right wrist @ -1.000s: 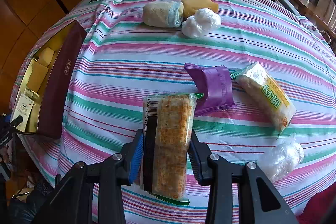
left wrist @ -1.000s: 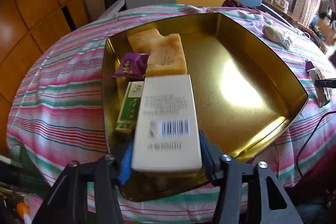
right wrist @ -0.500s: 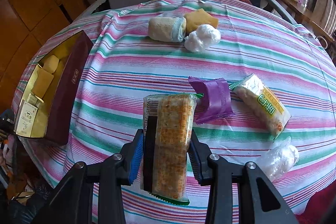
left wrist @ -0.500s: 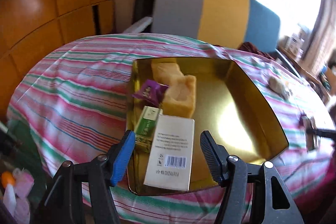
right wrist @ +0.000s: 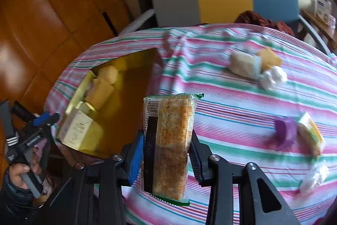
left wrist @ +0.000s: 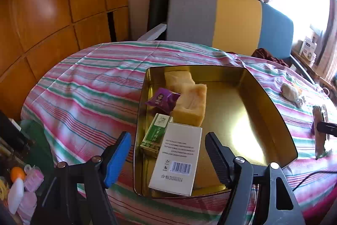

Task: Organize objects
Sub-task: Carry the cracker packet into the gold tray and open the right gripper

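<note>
A gold tin (left wrist: 267,102) (right wrist: 134,60) lies on the striped tablecloth. Inside it are a white box (left wrist: 177,159), a green box (left wrist: 155,132), a purple packet (left wrist: 163,99) and two yellow cakes (left wrist: 191,102). My left gripper (left wrist: 168,157) hovers above the tin's near end, jaws opening, apart from the white box below them. My right gripper (right wrist: 165,151) is shut on a cracker pack (right wrist: 168,140), held in the air right of the tin. The left gripper (right wrist: 35,125) and the hand holding it show in the right wrist view.
On the cloth to the right lie a wrapped roll (right wrist: 244,64), a white bag (right wrist: 273,77), a purple packet (right wrist: 284,134), a green-yellow snack pack (right wrist: 311,136) and another white bag (right wrist: 313,178). A striped sofa (left wrist: 227,20) stands behind the table. Bottles (left wrist: 16,191) sit low on the left.
My left gripper let go of the white box, which now lies in the tin, then rose and widened. My right gripper carried the cracker pack up and leftward toward the tin.
</note>
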The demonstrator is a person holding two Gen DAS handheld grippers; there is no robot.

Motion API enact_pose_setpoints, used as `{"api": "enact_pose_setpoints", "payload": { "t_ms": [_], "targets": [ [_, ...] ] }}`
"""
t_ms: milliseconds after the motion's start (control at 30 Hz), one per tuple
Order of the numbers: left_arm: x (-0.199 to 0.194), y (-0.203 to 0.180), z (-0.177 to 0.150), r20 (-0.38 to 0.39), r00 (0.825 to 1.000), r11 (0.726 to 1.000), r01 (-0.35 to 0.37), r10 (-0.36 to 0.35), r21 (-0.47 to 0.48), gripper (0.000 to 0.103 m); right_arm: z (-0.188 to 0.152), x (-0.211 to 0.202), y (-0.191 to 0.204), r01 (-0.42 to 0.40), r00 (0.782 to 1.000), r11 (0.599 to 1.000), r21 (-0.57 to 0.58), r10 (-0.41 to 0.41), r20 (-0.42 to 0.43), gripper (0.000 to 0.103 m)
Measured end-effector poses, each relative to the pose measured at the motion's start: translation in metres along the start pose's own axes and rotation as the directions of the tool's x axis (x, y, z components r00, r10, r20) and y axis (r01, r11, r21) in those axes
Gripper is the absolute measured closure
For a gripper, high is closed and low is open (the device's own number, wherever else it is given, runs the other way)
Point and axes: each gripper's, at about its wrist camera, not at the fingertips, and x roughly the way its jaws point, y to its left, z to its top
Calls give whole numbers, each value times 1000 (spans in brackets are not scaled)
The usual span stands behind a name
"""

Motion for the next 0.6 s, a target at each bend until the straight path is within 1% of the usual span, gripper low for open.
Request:
{"api": "enact_pose_setpoints", "payload": {
  "t_ms": [100,267,467,600],
  "targets": [
    [1,2,-2,-5,1000,1000,-6,6,-11,29,7,8,25,-58,998,998,-29,58,-4,63],
    [-1,-1,-5,5,1000,1000,-17,17,-3,28,19,27,68,-126,992,989,-71,124,-25,63],
    [-1,1,-7,12,999,999,-48,48,-10,25,30,72,116,-149,985,982,-114,138,-102,63],
    [-2,6,-9,16,998,998,-59,60,-23,24,28,104,141,-127,982,979,-157,101,-163,63]
  ]
}}
